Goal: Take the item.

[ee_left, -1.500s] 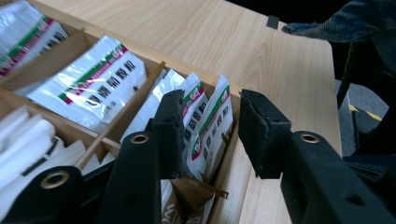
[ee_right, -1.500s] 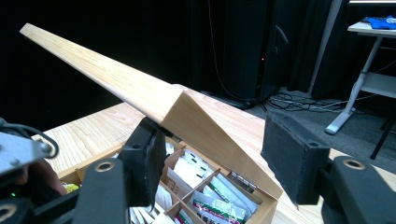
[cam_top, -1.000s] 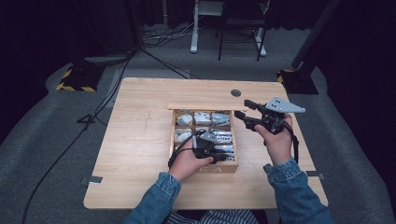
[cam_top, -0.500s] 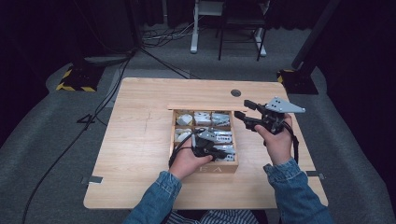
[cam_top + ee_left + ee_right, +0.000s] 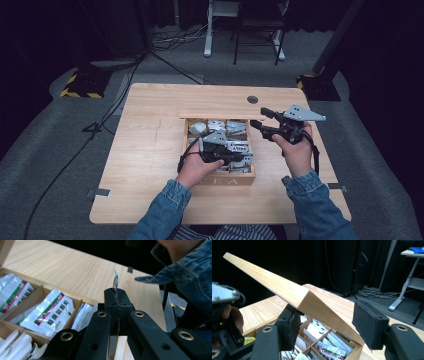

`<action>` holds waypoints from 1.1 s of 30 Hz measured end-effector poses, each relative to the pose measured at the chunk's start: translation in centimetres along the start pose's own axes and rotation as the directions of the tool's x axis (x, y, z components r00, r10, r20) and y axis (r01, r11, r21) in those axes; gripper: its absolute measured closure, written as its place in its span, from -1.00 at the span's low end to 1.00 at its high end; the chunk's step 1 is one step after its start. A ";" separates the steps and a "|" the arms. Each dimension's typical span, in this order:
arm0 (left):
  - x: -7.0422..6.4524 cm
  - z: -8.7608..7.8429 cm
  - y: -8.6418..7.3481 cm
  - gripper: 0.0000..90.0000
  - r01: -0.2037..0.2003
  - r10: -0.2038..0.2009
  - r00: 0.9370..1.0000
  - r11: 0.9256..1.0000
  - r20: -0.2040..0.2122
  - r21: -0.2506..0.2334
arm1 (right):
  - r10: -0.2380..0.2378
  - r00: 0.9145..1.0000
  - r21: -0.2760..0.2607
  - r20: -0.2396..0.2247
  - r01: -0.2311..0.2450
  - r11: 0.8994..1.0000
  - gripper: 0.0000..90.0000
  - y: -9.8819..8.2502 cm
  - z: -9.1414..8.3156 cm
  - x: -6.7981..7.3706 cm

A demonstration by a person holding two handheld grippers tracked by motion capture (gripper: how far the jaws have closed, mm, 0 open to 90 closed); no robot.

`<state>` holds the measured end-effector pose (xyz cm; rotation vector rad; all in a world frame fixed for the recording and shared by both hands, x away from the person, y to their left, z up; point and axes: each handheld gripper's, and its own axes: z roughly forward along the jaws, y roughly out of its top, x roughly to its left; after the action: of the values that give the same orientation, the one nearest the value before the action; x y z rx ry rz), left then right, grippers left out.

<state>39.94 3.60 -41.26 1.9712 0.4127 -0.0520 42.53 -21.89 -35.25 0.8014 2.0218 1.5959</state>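
Dark studio lab, black curtains (image 5: 45, 35), floor cables (image 5: 165, 55)

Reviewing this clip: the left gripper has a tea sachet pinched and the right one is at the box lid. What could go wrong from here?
1. The left gripper pinches the thin white tea sachet only by its edge; it might slip or tear.
2. The light wooden lid of the compartmented wooden tea box lies between the right gripper jaws, with a gap at one pad; it could drop shut on the left hand.
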 end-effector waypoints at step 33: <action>-1.1 -9.8 -1.7 1.00 -0.021 0.016 0.998 0.995 -0.053 -0.098 | 0.007 1.000 0.009 -0.014 -0.007 1.000 -0.12 0.4 0.6 -0.1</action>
<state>36.88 12.68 -38.34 1.8817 0.4232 0.0309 43.03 -21.49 -35.01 0.8032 2.0396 1.6016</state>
